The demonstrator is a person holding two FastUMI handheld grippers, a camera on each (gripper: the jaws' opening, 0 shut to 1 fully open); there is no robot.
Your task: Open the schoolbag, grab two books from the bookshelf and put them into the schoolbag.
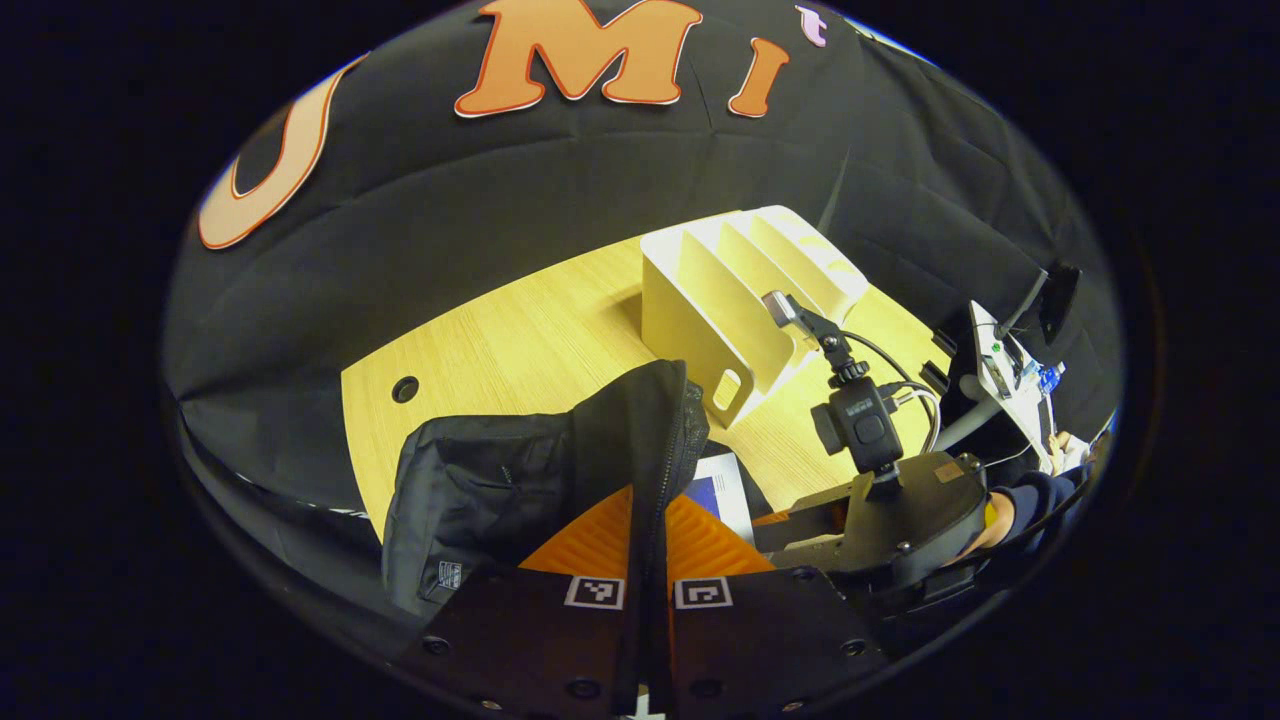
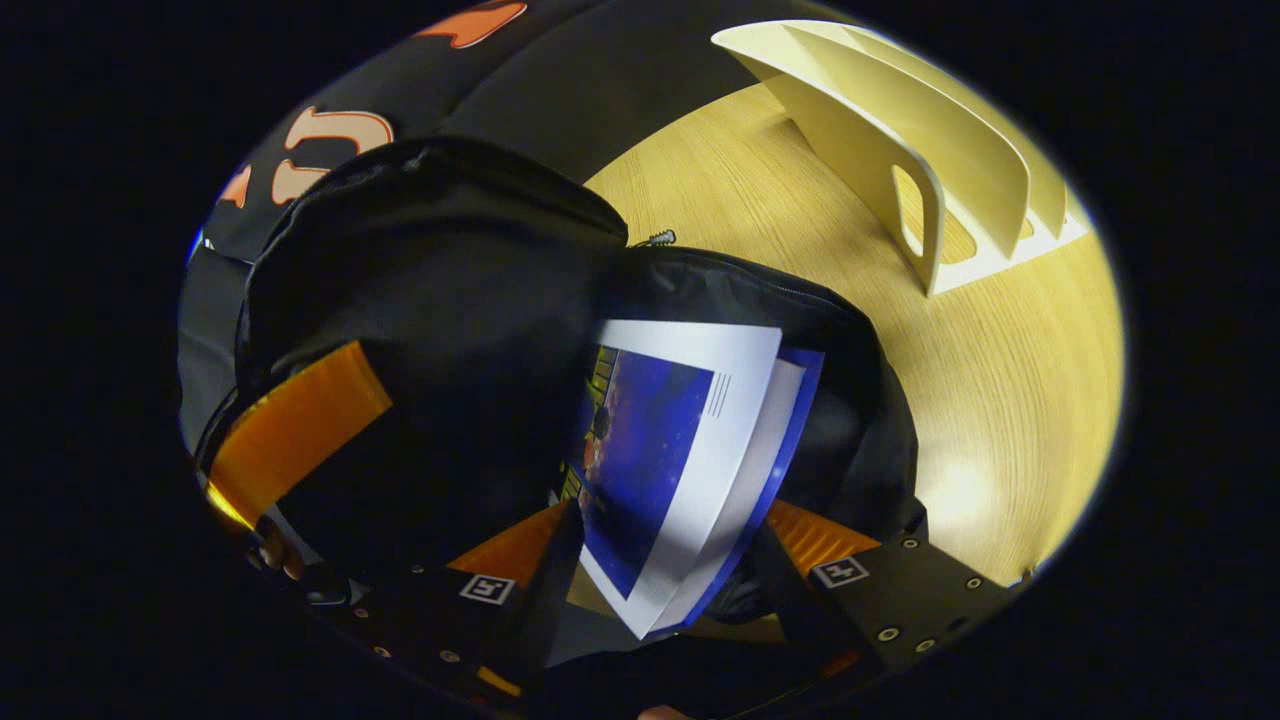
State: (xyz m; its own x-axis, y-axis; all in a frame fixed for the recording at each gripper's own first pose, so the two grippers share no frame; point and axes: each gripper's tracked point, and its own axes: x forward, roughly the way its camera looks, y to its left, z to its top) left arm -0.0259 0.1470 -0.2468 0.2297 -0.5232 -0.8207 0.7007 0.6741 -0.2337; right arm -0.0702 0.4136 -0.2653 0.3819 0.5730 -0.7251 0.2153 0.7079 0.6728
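Pinching the bag's (image 1: 520,480) zippered rim, the left tongs (image 1: 648,590) are clenched on the soft black fabric, which is held up so that the mouth is kept open. The bag rests on the worktop (image 1: 500,330), near the rack (image 1: 740,290). In the right gripper view, two books (image 2: 690,450) are seen lying between the fingers of the right tongs (image 2: 665,575) and half inside the bag; whether both fingers press on them cannot be told. The books are judged thin, light and bendy, with slick covers, so they are best gripped near the spine. Their long axis is pointed into the mouth.
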